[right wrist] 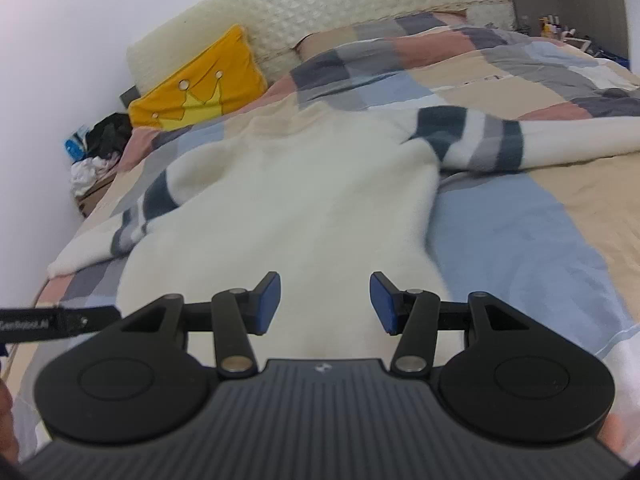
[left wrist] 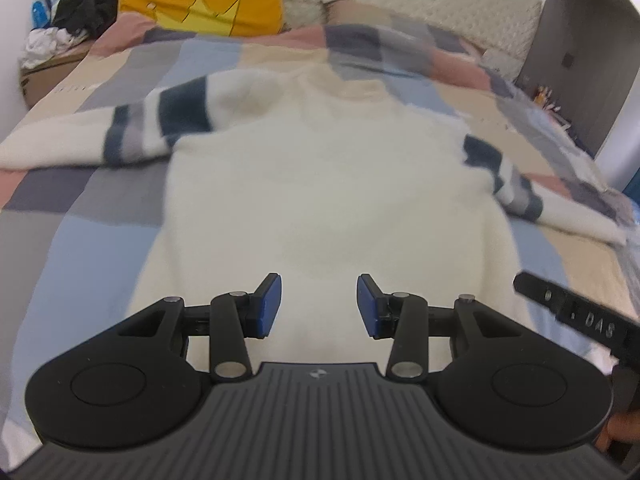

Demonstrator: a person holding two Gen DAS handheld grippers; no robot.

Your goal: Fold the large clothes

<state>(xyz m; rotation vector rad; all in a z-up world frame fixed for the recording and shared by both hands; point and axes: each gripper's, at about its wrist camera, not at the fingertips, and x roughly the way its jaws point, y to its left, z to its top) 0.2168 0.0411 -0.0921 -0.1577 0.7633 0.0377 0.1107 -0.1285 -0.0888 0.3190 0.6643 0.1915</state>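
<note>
Currently the cream fleece sweater with navy-and-grey striped sleeves (left wrist: pixel 320 184) lies flat on the patchwork quilt (left wrist: pixel 92 184), long axis running away toward the yellow crown pillow (left wrist: pixel 208 0). Left gripper (left wrist: pixel 319 305) and right gripper (right wrist: pixel 325 303) hover over its near hem, jaws parted, empty; neither is clearly nearer.

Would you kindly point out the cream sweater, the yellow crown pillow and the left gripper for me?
cream sweater (left wrist: pixel 320 184): left wrist view, middle of its plain body.
yellow crown pillow (right wrist: pixel 200 80): right wrist view, fabric above the crown print.
left gripper (left wrist: pixel 319 304): left wrist view, gap midway between its blue-padded fingertips.
</note>
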